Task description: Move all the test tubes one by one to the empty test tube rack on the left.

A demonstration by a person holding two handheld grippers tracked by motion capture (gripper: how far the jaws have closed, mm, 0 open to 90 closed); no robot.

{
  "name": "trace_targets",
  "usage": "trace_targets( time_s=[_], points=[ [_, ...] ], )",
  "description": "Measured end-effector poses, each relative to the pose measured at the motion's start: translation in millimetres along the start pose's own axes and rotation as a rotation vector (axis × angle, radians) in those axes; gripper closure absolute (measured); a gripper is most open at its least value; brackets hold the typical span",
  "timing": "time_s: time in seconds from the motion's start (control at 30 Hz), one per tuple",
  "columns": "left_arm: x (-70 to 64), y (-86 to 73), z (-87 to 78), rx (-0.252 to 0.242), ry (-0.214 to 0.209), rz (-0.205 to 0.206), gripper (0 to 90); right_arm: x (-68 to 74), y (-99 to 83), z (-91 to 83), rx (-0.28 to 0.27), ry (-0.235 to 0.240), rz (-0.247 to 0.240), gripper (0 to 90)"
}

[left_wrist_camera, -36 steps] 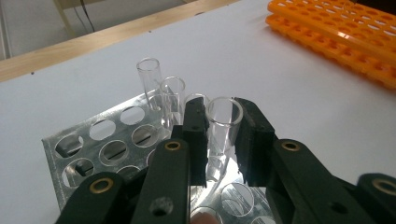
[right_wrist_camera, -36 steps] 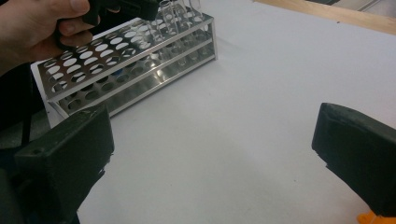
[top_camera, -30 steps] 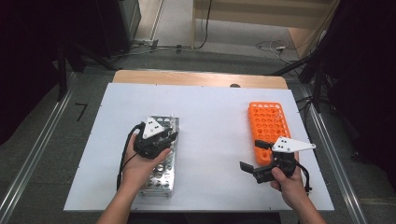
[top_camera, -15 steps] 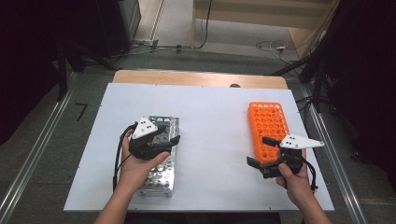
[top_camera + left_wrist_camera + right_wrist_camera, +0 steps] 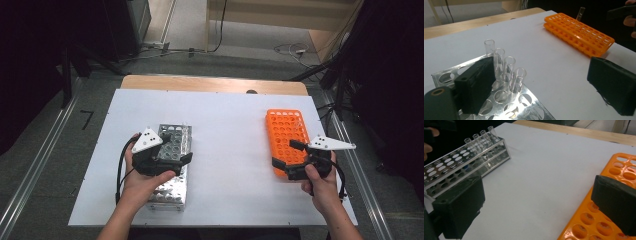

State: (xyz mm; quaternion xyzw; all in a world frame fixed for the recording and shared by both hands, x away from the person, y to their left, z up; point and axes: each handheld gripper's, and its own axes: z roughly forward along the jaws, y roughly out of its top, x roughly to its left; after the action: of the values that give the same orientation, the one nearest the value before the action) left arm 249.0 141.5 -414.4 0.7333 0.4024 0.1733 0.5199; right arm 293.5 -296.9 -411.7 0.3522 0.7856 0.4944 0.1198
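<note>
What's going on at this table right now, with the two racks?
A person holds a gripper in each hand at a white table. The left gripper hangs open over a metal rack that holds four clear glass tubes in a row. The right gripper is open beside an orange rack, which has one tube standing at its far end. Neither gripper holds anything.

High view: overhead, facing forward across table (image 5: pixel 225 125). Gripper views: low, close, facing inward. Shared by all: metal rack (image 5: pixel 172 165), orange rack (image 5: pixel 286 137).
</note>
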Motion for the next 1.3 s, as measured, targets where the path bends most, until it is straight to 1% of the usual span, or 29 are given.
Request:
trace_targets(
  time_s=[0.03,0.1,0.13,0.17,0.27,0.3,0.33,0.5,0.6,0.67,0.73,0.77,0.87,0.9,0.93,1.0,1.07,1.13,1.3],
  points=[
    [0.9,-0.5,-1.5,-0.004,-0.01,-0.006,2.4,-2.2,0.8,-0.6,-0.002,-0.006,0.006,0.0],
    [1.3,-1.3,-2.9,-0.006,-0.001,-0.007,0.0,-8.0,2.1,-1.3,-0.002,-0.025,0.014,0.0],
    [1.6,-2.0,-3.4,-0.01,-0.009,-0.008,0.0,-9.9,2.2,-1.6,0.0,-0.032,0.018,0.0],
    [1.4,-2.2,-3.8,-0.009,-0.008,-0.006,0.0,-13.3,2.0,-1.7,0.001,-0.045,0.026,0.0],
    [-0.3,-3.1,-4.7,-0.018,-0.016,-0.005,0.0,-22.0,0.7,-1.3,0.011,-0.065,0.045,0.0],
    [-1.0,-3.2,-4.7,-0.018,-0.013,-0.003,0.0,-24.5,0.3,-1.0,0.012,-0.072,0.043,0.0],
    [-1.4,-3.4,-4.6,-0.016,-0.021,-0.003,0.0,-27.8,-0.1,-0.8,0.015,-0.079,0.048,0.0],
    [-2.8,-5.0,-3.7,-0.012,-0.014,0.002,0.0,-46.9,-0.1,0.5,0.028,-0.118,0.075,0.0],
    [-3.4,-5.5,-2.7,-0.006,-0.019,0.008,0.0,-56.8,1.3,2.1,0.032,-0.123,0.085,0.0],
    [-4.4,-6.0,-1.8,-0.007,-0.024,0.004,0.0,-61.5,2.3,3.9,0.041,-0.129,0.087,0.0],
    [-4.8,-6.2,-1.3,-0.001,-0.023,0.01,0.0,-67.0,3.4,5.9,0.039,-0.14,0.101,1.9],
    [-5.0,-6.3,-1.1,-0.002,-0.026,0.011,0.0,-70.1,3.9,7.1,0.038,-0.136,0.105,2.3],
    [-5.2,-6.6,-1.2,-0.001,-0.028,0.011,0.0,-77.9,5.1,12.1,0.056,-0.163,0.111,5.7],
    [-5.0,-6.6,-1.2,0.0,-0.026,0.011,0.0,-79.9,5.3,13.9,0.062,-0.177,0.104,8.4],
    [-4.7,-6.8,-1.1,0.0,-0.022,0.012,0.0,-81.5,5.7,15.5,0.067,-0.193,0.106,11.2],
    [-3.8,-7.2,-0.8,-0.003,-0.022,0.005,0.0,-85.3,6.2,17.9,0.076,-0.209,0.118,15.2],
    [-2.8,-7.6,-0.9,0.002,-0.022,0.008,0.0,-89.0,6.6,19.8,0.077,-0.233,0.129,21.3],
    [-2.6,-7.9,-0.6,0.001,-0.024,0.005,0.0,-93.4,6.5,22.6,0.081,-0.239,0.136,26.0],
    [-2.8,-8.1,-0.4,0.001,-0.024,0.006,0.0,-103.6,4.0,33.6,0.114,-0.27,0.16,37.5]
  ],
)
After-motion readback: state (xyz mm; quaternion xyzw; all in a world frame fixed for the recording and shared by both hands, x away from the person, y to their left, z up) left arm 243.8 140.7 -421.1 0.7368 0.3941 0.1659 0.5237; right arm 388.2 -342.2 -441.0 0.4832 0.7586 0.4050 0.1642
